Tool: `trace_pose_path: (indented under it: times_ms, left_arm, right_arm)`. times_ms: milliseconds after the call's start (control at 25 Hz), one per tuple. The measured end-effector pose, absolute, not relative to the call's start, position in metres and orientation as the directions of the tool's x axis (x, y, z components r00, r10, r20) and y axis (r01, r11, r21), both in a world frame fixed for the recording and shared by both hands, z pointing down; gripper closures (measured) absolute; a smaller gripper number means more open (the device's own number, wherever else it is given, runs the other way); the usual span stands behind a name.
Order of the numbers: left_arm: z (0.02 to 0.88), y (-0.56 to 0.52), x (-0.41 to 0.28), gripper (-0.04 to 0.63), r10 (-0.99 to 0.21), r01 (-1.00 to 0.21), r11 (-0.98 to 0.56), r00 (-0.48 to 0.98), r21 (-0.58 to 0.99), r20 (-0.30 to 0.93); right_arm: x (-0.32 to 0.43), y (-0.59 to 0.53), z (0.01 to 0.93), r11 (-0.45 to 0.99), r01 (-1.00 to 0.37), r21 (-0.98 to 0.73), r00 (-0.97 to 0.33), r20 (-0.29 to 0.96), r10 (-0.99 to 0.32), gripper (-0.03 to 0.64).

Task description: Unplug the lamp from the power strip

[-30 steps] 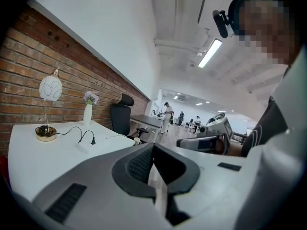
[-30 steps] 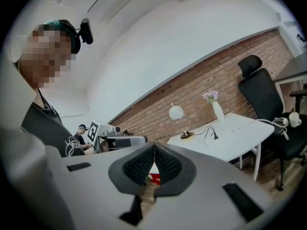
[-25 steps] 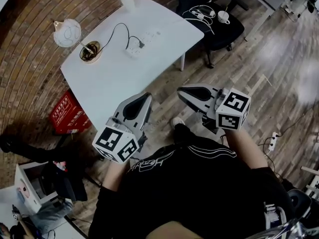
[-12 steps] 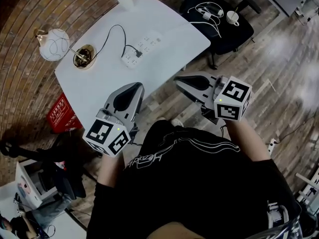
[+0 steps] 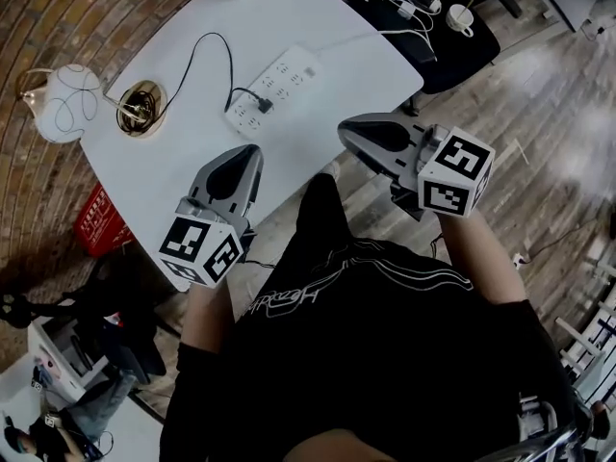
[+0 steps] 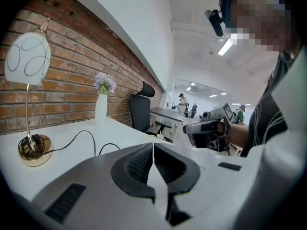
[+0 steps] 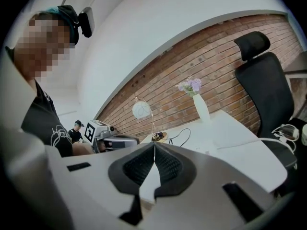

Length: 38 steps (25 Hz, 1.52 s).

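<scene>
A lamp with a white globe shade (image 5: 60,104) and brass base (image 5: 140,121) stands at the left end of the white table (image 5: 318,56). Its black cord (image 5: 197,51) runs to a plug (image 5: 262,107) seated in the white power strip (image 5: 272,90). My left gripper (image 5: 243,154) hovers over the table's near edge, short of the strip, jaws shut and empty. My right gripper (image 5: 354,131) is level with it at the table's right edge, also shut on nothing. The left gripper view shows the shade (image 6: 27,59), base (image 6: 33,150) and cord (image 6: 81,134) beyond the shut left gripper (image 6: 153,145).
A white vase (image 6: 101,110) with flowers stands at the table's far end. A black office chair (image 5: 452,17) holding cables and a cup sits right of the table. A red box (image 5: 96,221) lies on the floor to the left, against the brick wall (image 6: 72,47).
The table has come closer and lower in the head view. Both grippers now reach its near edge, still shut and side by side.
</scene>
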State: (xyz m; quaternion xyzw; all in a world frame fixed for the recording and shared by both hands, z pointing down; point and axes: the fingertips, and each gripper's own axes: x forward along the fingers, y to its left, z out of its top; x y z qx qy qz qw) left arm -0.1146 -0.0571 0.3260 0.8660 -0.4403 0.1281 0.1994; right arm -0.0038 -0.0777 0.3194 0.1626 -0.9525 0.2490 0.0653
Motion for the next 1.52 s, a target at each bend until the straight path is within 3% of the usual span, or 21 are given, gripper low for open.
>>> trace_pose_path:
  times_ms: [560, 1040, 1200, 1360, 1520]
  left_arm:
    - [0.409, -0.124, -0.146, 0.591, -0.646, -0.825, -0.495, 0.559, 0.272, 0.520]
    - [0.441, -0.140, -0.150, 0.589, -0.624, -0.828, -0.506, 0.544, 0.239, 0.562]
    - [0.448, -0.143, -0.147, 0.508, -0.608, -0.819, -0.521, 0.554, 0.241, 0.569]
    - [0.448, -0.145, -0.144, 0.491, -0.609, -0.813, -0.532, 0.561, 0.235, 0.561]
    - [0.450, -0.149, -0.137, 0.411, -0.602, -0.798, -0.565, 0.574, 0.212, 0.555]
  right_arm:
    - [-0.042, -0.181, 0.394, 0.814, -0.408, -0.413, -0.903, 0.313, -0.294, 0.620]
    - [-0.076, -0.218, 0.443, 0.894, -0.414, -0.169, -0.837, 0.458, -0.301, 0.620]
    - [-0.082, -0.219, 0.457, 0.901, -0.412, -0.134, -0.816, 0.494, -0.300, 0.620]
    - [-0.085, -0.220, 0.468, 0.904, -0.418, -0.090, -0.793, 0.522, -0.314, 0.620]
    - [-0.086, -0.218, 0.476, 0.907, -0.416, -0.067, -0.783, 0.534, -0.319, 0.620]
